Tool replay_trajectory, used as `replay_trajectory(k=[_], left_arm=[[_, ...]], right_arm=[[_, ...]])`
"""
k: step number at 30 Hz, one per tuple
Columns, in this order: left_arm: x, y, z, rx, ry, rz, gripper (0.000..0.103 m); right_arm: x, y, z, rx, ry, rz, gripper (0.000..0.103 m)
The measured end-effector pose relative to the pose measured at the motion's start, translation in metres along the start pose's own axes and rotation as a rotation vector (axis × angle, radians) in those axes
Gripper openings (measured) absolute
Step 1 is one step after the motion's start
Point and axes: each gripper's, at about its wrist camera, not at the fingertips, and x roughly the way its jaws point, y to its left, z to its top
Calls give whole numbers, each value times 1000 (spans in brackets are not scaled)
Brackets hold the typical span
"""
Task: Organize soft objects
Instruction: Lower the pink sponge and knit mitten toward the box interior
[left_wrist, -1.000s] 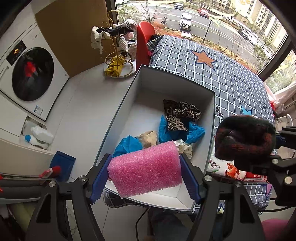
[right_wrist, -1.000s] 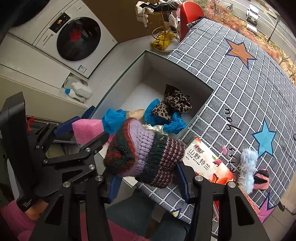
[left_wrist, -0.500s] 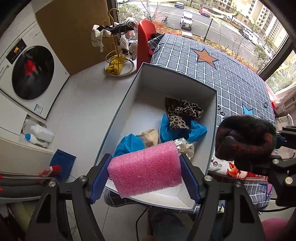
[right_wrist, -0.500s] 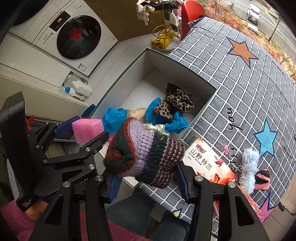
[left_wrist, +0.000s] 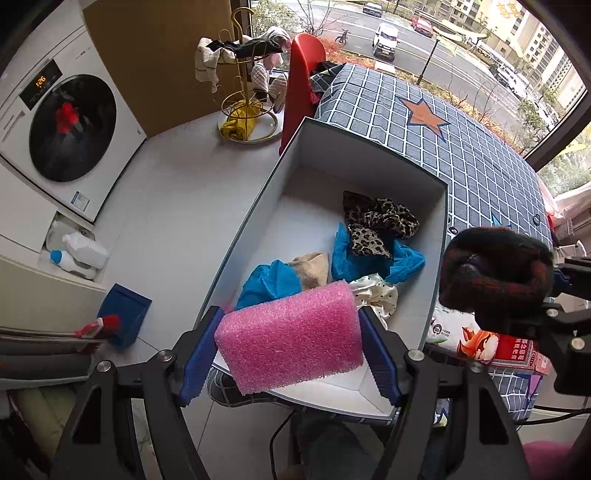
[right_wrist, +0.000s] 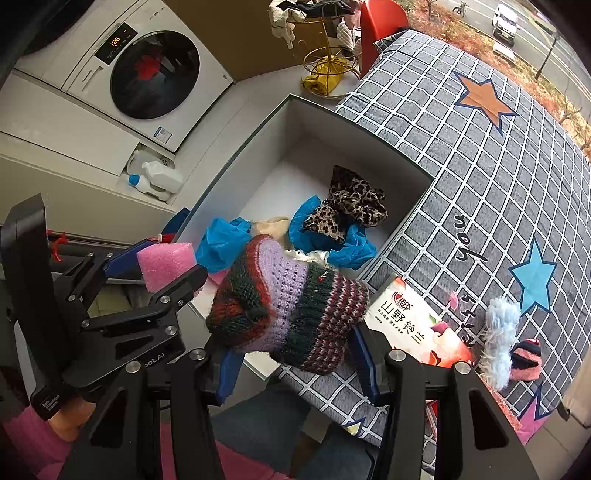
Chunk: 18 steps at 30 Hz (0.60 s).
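Left gripper (left_wrist: 288, 354) is clamped on the pink foam (left_wrist: 290, 336), right gripper (right_wrist: 295, 354) on the knit hat (right_wrist: 288, 306). I reckon both hang at the box's (left_wrist: 369, 147) near edge; released now, either could tip outside.

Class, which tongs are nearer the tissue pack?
Right. The right tongs, holding the knit hat, hang beside the tissue pack; the left tongs hang over the box.

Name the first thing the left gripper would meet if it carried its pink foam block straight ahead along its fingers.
Probably the blue cloth and spotted cloth in the white box, just beyond the pink foam block clamped in the left gripper; depth is uncertain.
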Motion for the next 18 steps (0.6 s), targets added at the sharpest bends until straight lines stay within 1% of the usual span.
replay_trajectory(k=[11,18], left_arm=[[5,3,4,-3,14,21,76],[10,3,9,10,23,38,76]], right_arm=[[10,6,18,-29,8,-1,53],[16,3,28,-22,18,9,53]])
